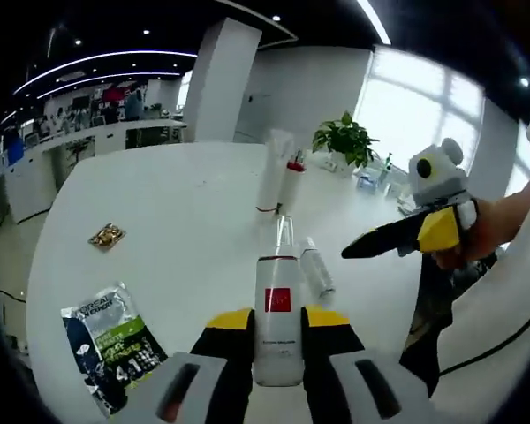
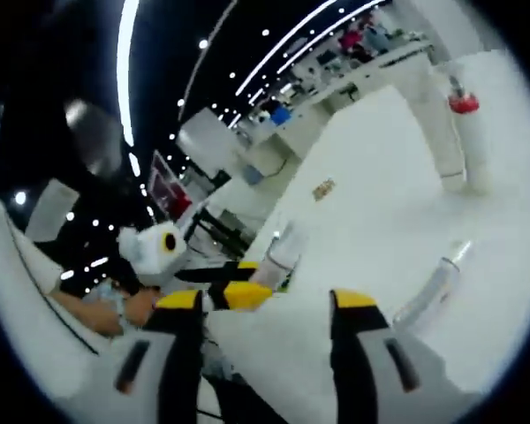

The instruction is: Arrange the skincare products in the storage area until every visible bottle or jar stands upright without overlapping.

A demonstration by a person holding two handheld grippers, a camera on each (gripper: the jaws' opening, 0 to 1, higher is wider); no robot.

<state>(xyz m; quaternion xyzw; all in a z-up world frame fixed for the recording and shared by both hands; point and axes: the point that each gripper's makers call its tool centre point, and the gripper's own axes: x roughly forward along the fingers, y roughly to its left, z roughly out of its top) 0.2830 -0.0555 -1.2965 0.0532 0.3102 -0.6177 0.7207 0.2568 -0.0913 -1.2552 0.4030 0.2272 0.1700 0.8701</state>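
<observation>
My left gripper (image 1: 278,320) is shut on a white bottle (image 1: 278,305) with a red square label and a clear cap, held upright above the white table (image 1: 177,203). A small clear-capped bottle (image 1: 317,270) lies on its side just beyond it. Farther back stand two tall white tubes (image 1: 272,177), one with a red cap (image 1: 295,164). My right gripper (image 1: 353,252) comes in from the right, held by a hand. In the right gripper view, my right gripper (image 2: 267,300) is open and holds nothing, the lying bottle (image 2: 433,291) is to its right, and the left gripper (image 2: 234,294) carries the held bottle (image 2: 281,249).
A green and black sachet (image 1: 115,344) lies flat at the near left of the table. A small gold wrapper (image 1: 106,236) sits farther left. A potted plant (image 1: 344,137) stands at the far edge. The tall tubes (image 2: 443,124) rise at the upper right of the right gripper view.
</observation>
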